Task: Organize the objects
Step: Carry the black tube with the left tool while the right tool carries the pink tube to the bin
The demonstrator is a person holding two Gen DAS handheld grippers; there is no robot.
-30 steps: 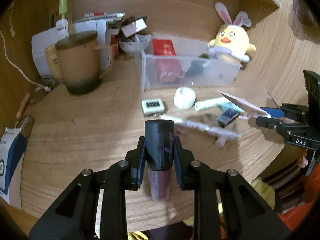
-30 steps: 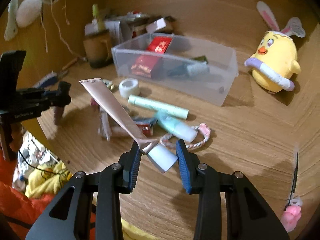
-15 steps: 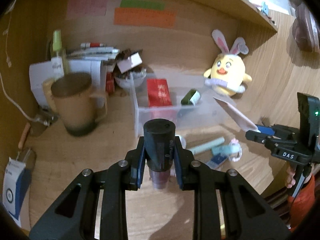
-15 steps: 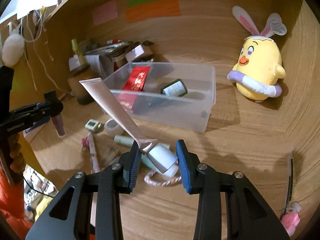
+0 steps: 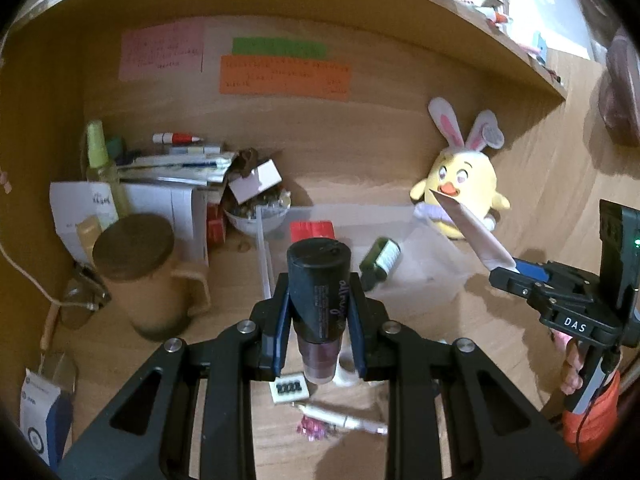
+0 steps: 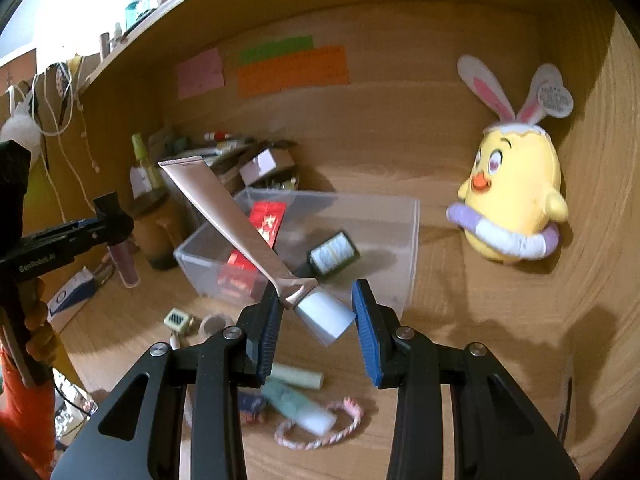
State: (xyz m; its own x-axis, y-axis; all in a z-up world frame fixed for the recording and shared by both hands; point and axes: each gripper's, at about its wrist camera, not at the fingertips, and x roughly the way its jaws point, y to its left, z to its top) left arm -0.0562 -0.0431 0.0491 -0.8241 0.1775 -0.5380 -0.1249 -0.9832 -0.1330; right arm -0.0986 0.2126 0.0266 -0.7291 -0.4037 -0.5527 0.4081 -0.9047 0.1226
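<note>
Left gripper (image 5: 320,320) clamps black-capped bottle (image 5: 319,296); right gripper (image 6: 316,312) pinches pink tube (image 6: 236,232) by cap. Lower both well inside clear bin (image 6: 414,240) walls before releasing.

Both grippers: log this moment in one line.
left gripper: shut on black-capped tube | right gripper: shut on rose-gold tube | clear bin: ahead

Home desk nook: plush chick (image 6: 516,196), sticky notes (image 5: 284,76), mug (image 5: 140,276).
</note>
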